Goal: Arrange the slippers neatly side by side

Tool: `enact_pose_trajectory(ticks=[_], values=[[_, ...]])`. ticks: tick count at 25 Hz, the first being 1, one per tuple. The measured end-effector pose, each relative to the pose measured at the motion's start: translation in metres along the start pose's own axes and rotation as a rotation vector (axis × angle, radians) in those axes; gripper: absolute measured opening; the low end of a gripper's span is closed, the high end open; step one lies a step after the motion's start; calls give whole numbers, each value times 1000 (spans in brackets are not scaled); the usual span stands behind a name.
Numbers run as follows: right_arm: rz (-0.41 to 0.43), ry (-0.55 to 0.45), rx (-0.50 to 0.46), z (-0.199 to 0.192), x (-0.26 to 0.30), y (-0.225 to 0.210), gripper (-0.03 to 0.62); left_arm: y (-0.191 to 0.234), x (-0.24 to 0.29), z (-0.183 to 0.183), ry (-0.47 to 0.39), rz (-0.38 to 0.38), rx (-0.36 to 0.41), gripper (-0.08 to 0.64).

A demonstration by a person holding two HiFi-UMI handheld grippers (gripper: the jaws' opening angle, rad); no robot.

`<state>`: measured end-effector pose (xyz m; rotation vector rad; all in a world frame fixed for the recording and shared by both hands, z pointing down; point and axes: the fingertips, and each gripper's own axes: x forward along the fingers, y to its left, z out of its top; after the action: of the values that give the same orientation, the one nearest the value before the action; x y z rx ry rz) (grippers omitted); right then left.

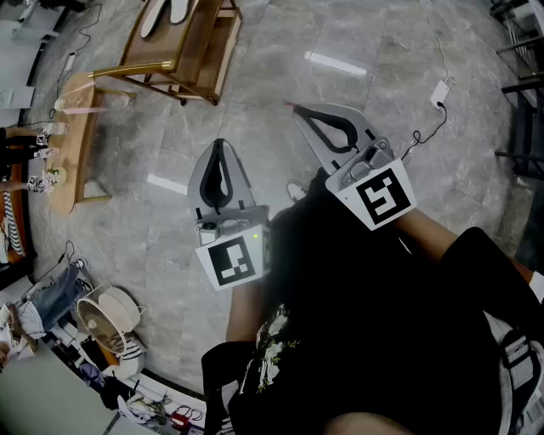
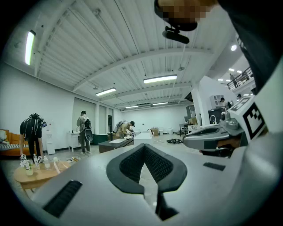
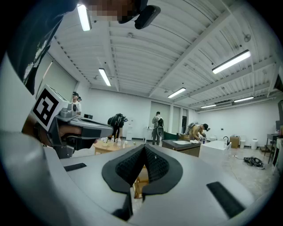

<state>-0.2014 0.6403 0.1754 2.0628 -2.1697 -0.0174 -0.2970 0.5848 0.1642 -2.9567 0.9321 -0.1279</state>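
Two pale, slipper-like shapes [image 1: 167,14] lie on a wooden chair [image 1: 183,53] at the far top of the head view, partly cut off by the frame edge. My left gripper [image 1: 220,143] and right gripper [image 1: 297,108] are held level in front of the person's body, high above the grey floor and well short of the chair. Both are shut with nothing between the jaws. In the left gripper view the black pads [image 2: 132,165] meet at the tip and the right gripper [image 2: 212,134] shows at the right. The right gripper view shows its own pads [image 3: 128,170] pressed together.
A low round wooden table [image 1: 72,144] with small bottles stands at the left. A fan [image 1: 106,319] and clutter lie at the lower left. A white adapter with its cable [image 1: 439,92] is on the floor at the right, near black racks [image 1: 523,110]. Several people [image 3: 116,126] stand at distant tables.
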Motion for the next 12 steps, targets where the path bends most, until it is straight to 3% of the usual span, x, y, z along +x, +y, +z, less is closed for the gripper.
enact_pose_trajectory(ticks=[7, 12], values=[[40, -5, -8, 7, -5, -6, -3, -8, -4, 7, 12, 38, -6, -2], [39, -53, 74, 8, -8, -19, -3, -14, -3, 6, 29, 59, -7, -2]])
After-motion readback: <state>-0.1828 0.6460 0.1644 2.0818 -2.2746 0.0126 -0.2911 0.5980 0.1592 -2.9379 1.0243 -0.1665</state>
